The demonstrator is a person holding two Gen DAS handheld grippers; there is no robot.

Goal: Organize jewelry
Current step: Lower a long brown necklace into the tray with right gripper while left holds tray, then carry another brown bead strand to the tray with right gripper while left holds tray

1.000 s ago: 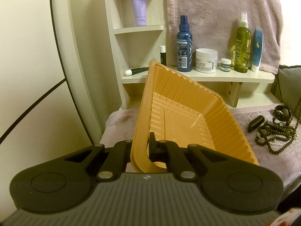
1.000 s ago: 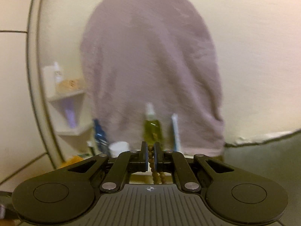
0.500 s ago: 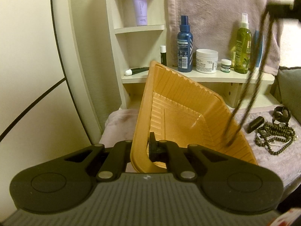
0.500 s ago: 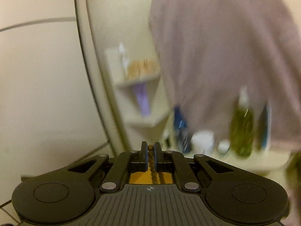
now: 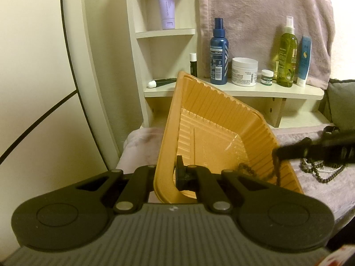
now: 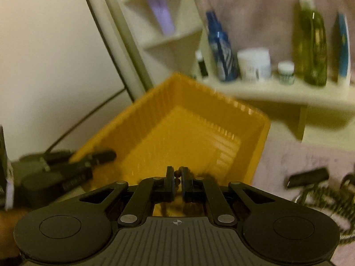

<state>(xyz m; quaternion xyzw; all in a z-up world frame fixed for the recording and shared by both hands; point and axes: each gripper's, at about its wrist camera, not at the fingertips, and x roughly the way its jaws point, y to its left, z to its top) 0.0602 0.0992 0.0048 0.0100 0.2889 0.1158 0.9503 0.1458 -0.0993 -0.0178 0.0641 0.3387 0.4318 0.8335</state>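
Beads first: the dark bead necklace (image 6: 176, 178) is pinched between the right gripper (image 6: 176, 177) pads, jaws nearly together on the strand, right at the near rim of the orange tray (image 6: 188, 133). From the left wrist view the strand hangs straight down from that gripper (image 5: 277, 153), its lower loop already pooling inside the tray's right wall. Left gripper (image 5: 175, 175) is clamped on the tray's near wall, holding it tipped up on edge, open face toward the right hand. So the drop looks short: release and the beads should slide in. More jewelry (image 5: 319, 170) lies on the pink cloth (image 5: 321, 190) to the right, nearer the right hand.
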